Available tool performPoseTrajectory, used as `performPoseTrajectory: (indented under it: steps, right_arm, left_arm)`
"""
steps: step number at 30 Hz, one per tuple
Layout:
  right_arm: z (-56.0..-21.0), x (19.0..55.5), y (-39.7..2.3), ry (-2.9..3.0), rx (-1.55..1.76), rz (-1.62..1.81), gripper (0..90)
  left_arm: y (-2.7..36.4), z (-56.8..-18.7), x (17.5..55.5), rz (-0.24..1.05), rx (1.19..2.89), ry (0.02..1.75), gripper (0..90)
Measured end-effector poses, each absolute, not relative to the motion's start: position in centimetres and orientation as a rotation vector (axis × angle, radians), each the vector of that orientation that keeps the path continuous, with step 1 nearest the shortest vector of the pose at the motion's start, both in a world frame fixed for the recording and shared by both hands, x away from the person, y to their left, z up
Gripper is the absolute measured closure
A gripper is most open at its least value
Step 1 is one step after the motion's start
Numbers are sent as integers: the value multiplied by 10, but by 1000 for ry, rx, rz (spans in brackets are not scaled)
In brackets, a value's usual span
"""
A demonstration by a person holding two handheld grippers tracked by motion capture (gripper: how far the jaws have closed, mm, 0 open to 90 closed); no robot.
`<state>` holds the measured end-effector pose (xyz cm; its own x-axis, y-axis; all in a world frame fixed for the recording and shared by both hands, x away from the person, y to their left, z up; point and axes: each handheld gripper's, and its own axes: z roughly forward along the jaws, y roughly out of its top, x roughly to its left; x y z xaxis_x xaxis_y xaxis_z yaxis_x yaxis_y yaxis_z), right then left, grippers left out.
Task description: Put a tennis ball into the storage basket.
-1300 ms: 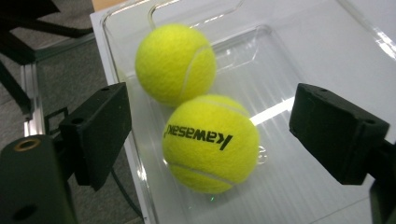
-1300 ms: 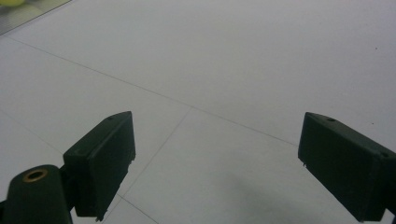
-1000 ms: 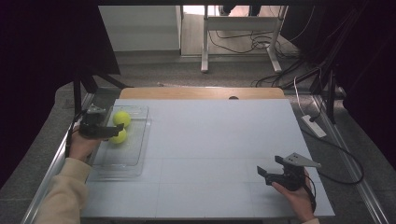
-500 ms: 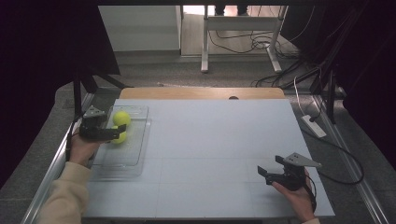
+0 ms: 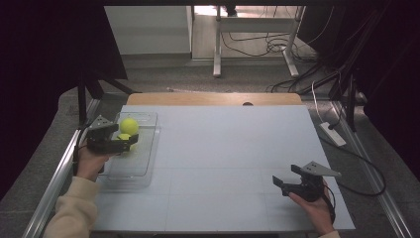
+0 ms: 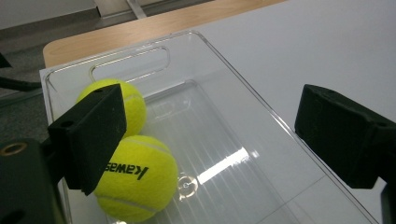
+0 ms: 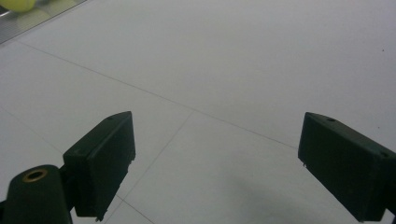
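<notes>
Release step: left hand-held gripper (image 6: 210, 140) jaws apart, just been opening, nothing between; two tennis balls (image 6: 137, 177) rest in clear tray (image 6: 243, 88). Right hand-held gripper (image 7: 215, 163) jaws apart, empty, over desk (image 5: 237, 148). Next, likely: withdraw left clear of tray.

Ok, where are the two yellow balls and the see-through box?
Near ball (image 6: 140, 179), left gripper view, on its yellow front beside the black writing.
Far ball (image 6: 133, 105), left gripper view, on its right side.
Clear box (image 6: 243, 100), left gripper view, on its right wall.
</notes>
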<state>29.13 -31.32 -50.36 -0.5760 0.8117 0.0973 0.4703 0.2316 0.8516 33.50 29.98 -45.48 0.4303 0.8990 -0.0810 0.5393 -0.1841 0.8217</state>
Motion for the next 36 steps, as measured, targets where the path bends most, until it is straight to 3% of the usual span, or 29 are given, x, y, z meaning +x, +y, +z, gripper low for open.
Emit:
performPoseTrajectory:
  steps: [36]
  right_arm:
    - [-501, 292, -309, 2147, 1162, 1279, 111]
  left_arm:
    - [260, -470, 270, 509, 1836, 1051, 102]
